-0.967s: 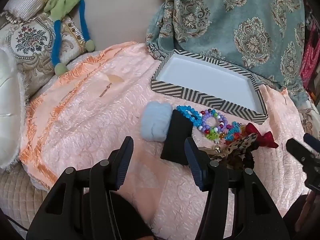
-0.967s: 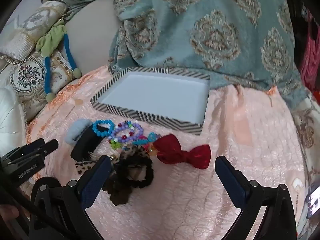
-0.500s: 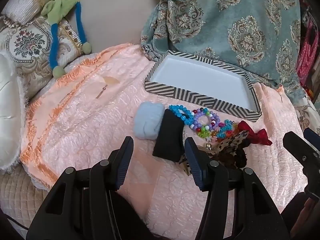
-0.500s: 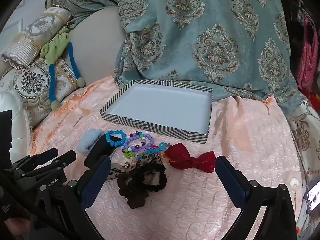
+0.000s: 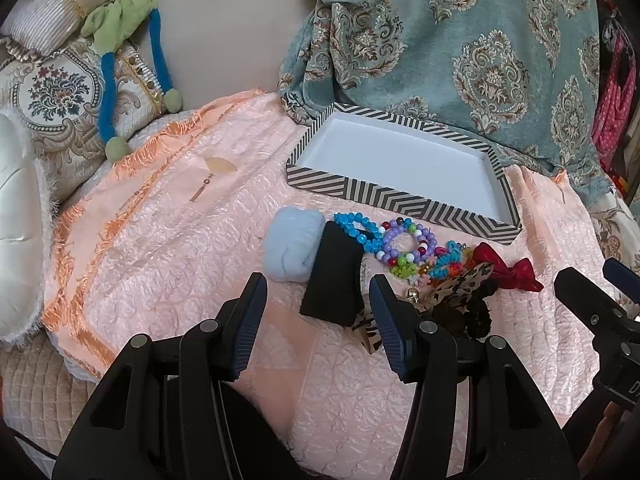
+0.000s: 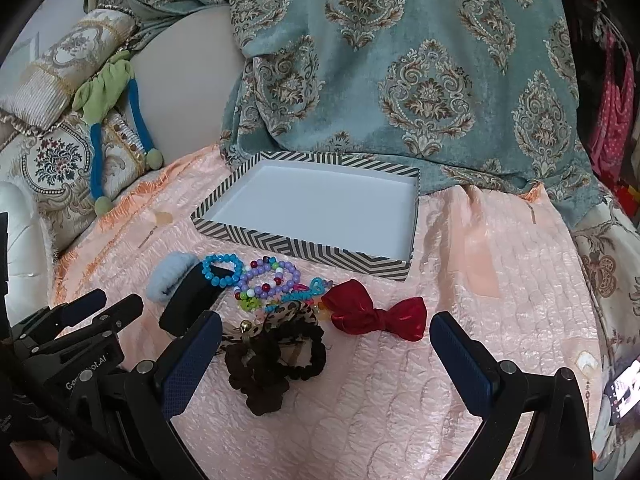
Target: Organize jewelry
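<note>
Right wrist: one tray [image 6: 256, 240], one red bow [image 6: 376, 316]

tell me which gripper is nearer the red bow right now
Right. The right gripper hangs open just short of the red bow, which lies ahead between its fingers. The left gripper is open over by the black block, at the pile's far side from the bow.

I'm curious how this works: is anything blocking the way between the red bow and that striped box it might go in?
Nothing visible does. The shiny red fabric bow lies on the pink quilted cloth just in front of the black-and-white zigzag box, apart from it. The box is open and empty. The right gripper hangs open near the bow.
</note>
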A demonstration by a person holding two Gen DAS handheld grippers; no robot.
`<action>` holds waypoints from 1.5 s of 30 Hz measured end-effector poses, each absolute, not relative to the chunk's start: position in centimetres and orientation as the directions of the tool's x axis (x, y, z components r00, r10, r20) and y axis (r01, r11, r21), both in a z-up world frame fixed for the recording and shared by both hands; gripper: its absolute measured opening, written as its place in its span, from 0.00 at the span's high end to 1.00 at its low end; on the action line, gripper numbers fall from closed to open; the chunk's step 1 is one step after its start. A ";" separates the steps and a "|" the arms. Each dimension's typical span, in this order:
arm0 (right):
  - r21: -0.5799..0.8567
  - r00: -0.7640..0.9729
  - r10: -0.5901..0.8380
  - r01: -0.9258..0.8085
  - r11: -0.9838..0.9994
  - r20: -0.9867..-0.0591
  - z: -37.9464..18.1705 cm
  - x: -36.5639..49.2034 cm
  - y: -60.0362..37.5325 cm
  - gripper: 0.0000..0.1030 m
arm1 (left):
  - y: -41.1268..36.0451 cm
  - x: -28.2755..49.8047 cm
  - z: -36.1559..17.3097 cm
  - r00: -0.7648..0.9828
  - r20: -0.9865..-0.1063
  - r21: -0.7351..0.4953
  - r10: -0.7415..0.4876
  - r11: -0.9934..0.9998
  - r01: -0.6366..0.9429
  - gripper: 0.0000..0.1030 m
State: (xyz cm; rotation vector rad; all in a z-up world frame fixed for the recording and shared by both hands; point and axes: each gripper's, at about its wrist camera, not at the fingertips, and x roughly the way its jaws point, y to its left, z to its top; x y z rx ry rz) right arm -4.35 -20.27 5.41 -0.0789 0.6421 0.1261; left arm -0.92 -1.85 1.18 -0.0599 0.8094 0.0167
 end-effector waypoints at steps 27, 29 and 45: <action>-0.035 0.784 0.090 -0.141 0.989 -0.614 4.8 -4.3 -20.4 0.00 | -1.9 -0.9 0.3 0.684 -0.729 -0.020 0.021 0.999 -0.051 0.49; -0.034 0.784 0.092 -0.143 0.989 -0.614 4.8 -4.3 -20.4 0.00 | -2.0 -1.0 0.3 0.684 -0.729 -0.017 0.021 0.999 -0.049 0.49; -0.025 0.782 0.097 -0.143 0.989 -0.615 5.0 -4.5 -20.5 0.00 | -2.2 -1.1 0.5 0.685 -0.728 -0.006 0.028 0.999 -0.048 0.49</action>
